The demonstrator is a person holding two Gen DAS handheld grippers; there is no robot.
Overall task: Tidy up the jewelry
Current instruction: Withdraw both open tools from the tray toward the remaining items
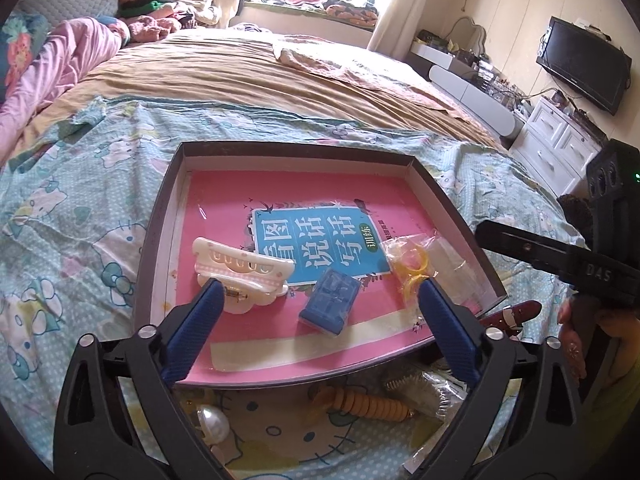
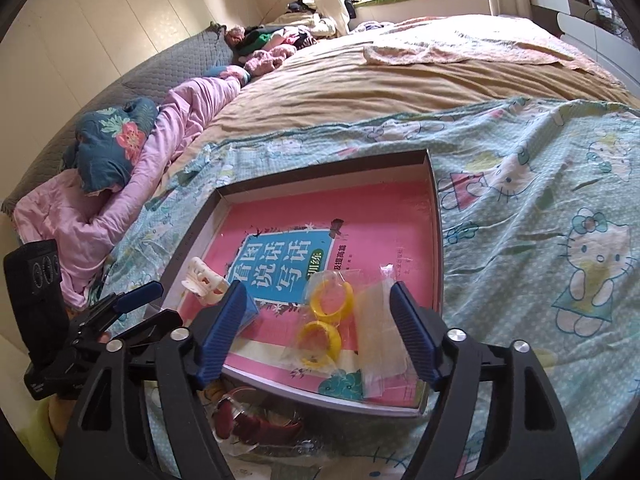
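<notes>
Tray: shallow dark-walled cardboard box lid (image 1: 158,216) lying on the cartoon-cat bedsheet (image 1: 60,208), lined with a pink book (image 1: 280,188).
Already in tray: cream plastic hair clip (image 1: 240,276) at the left, small blue clear-plastic box (image 1: 330,300) in the middle, yellow rings in a clear plastic bag (image 2: 326,320) at the right.
Still outside: on the sheet at the tray's near edge, a white pearl-like ornament (image 1: 212,420), an orange beaded piece (image 1: 368,402), a silvery coiled piece (image 1: 436,396) and a dark red leather strap (image 1: 516,312).
Progress: judged partway, several pieces left to gather.
Left claw (image 1: 320,312): spread wide, empty, hovering over the clip and blue box, pads touching nothing.
Right claw (image 2: 318,312): spread, empty, the bagged rings lying loose between its pads.
</notes>
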